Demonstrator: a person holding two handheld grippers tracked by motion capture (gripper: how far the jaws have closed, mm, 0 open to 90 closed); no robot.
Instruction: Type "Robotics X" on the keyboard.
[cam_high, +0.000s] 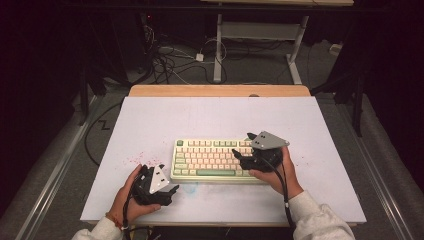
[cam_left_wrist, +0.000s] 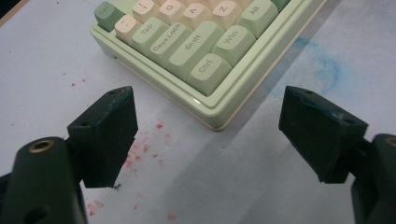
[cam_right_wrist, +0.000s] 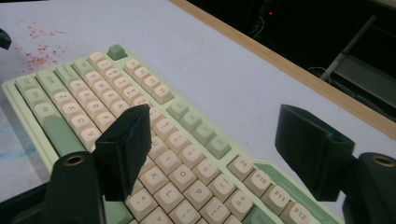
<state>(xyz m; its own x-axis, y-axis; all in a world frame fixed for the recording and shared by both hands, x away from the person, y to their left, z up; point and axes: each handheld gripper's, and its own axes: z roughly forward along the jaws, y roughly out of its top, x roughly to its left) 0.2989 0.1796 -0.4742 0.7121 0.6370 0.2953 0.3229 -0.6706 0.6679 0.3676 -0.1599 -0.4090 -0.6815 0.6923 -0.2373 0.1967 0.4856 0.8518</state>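
A pale green keyboard (cam_high: 210, 160) with cream and green keys lies flat near the front middle of the white table (cam_high: 150, 120). My left gripper (cam_high: 167, 182) rests in a hand just off the keyboard's front left corner. In the left gripper view, the left gripper (cam_left_wrist: 210, 112) stands open, its jaws wide apart over bare table, facing the Ctrl corner of the keyboard (cam_left_wrist: 187, 42). My right gripper (cam_high: 242, 145) hovers over the keyboard's right end. In the right gripper view, the right gripper (cam_right_wrist: 215, 126) is open above the keys of the keyboard (cam_right_wrist: 154, 140), gripping nothing.
Red specks (cam_high: 135, 160) stain the table left of the keyboard, and a faint blue smudge (cam_left_wrist: 327, 70) lies in front of it. A wooden strip (cam_high: 220, 90) edges the table's far side. Beyond it, cables (cam_high: 170, 60) and a desk frame (cam_high: 260, 50) stand on the floor.
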